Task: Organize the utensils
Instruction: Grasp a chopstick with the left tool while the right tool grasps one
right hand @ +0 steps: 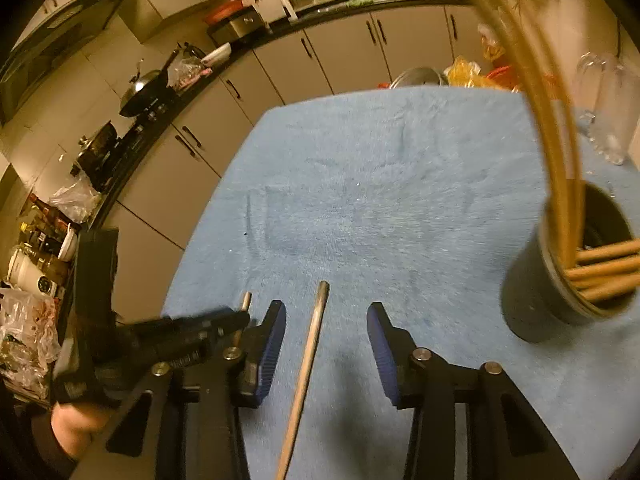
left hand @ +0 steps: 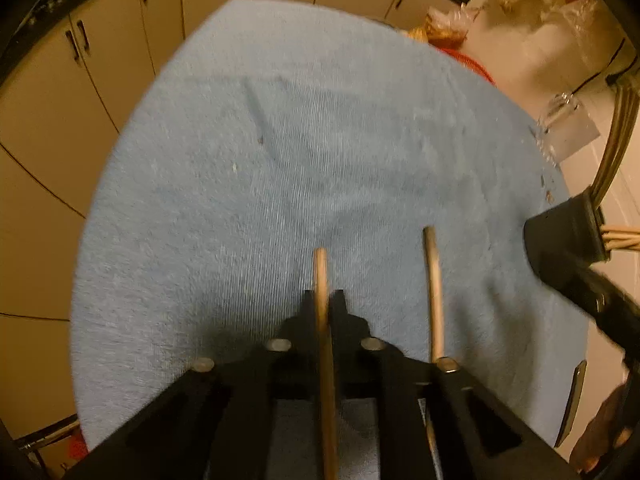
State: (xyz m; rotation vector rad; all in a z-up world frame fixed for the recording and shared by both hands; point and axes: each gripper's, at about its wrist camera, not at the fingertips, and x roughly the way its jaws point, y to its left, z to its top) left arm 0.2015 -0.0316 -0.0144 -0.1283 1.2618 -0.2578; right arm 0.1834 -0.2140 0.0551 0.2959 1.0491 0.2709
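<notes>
Two loose chopsticks (left hand: 320,300) (left hand: 434,292), one holder (right hand: 560,280), one towel (right hand: 380,200).

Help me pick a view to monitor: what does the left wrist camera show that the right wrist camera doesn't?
Only the left wrist view shows the left gripper shut on one chopstick. Only the right wrist view shows the dark holder with chopsticks already inside, the kitchen counter, and the right gripper open around a second chopstick. Both show the blue towel and cabinets.
</notes>
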